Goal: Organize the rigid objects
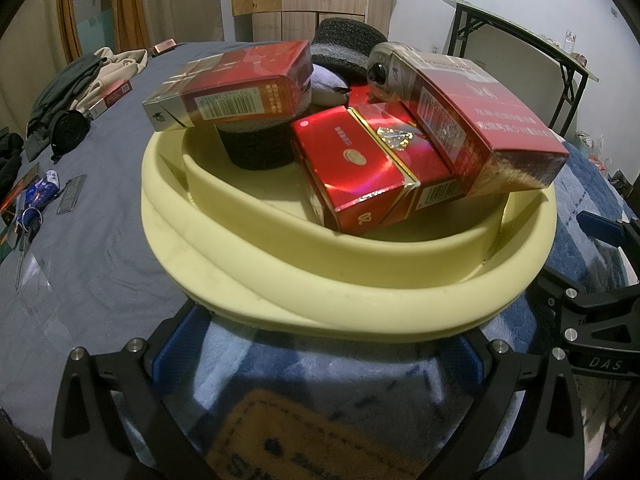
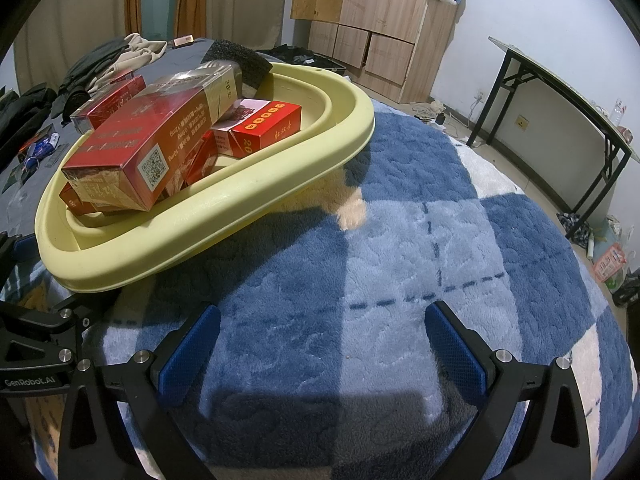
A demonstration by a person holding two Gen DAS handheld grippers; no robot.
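Several red cigarette packs (image 1: 362,168) sit piled in the pale yellow basin (image 1: 360,304), which rests on the blue checked blanket (image 2: 400,240) on the bed. Your left tool (image 1: 320,354) stands wide, fingers either side of the basin's near rim, not gripping. Your right tool (image 2: 322,350) is spread wide over bare blanket, just beside the basin.

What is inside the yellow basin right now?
The yellow basin holds several red cigarette boxes piled together, black foam pieces and a silver object at the back. Whatever lies beneath the pile is covered.
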